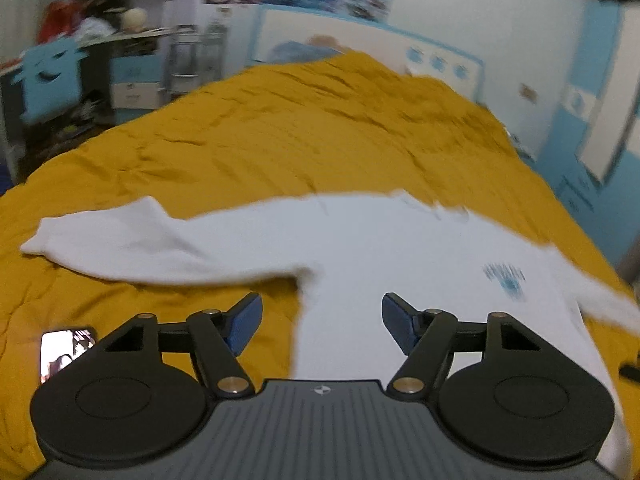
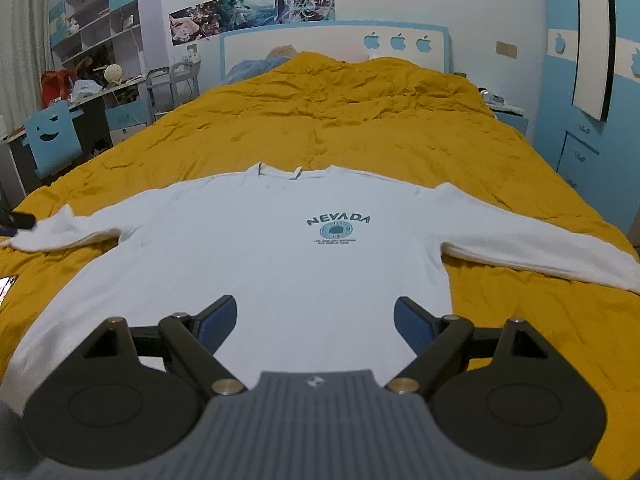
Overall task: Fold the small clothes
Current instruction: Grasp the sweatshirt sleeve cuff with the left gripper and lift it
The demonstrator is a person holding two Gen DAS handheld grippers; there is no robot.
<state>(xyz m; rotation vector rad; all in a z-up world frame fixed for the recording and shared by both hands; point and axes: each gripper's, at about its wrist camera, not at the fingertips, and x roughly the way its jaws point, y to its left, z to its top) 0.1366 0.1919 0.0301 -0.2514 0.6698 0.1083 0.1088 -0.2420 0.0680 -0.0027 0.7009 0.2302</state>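
Note:
A white long-sleeved sweatshirt (image 2: 256, 248) with a blue "NEVADA" print lies flat, front up, on the yellow bedspread (image 2: 340, 128), both sleeves spread out sideways. My right gripper (image 2: 314, 320) is open and empty above the shirt's lower hem, near the middle. In the left wrist view the same shirt (image 1: 380, 256) shows blurred, its left sleeve (image 1: 120, 240) stretched to the left. My left gripper (image 1: 322, 316) is open and empty over the shirt's left side edge below the armpit.
A lit phone (image 1: 64, 350) lies on the bedspread at the left, also in the right wrist view (image 2: 8, 284). A dark object (image 2: 16, 220) lies by the left sleeve cuff. A desk with a blue chair (image 2: 52, 140) stands left; blue cabinets (image 2: 580, 140) right.

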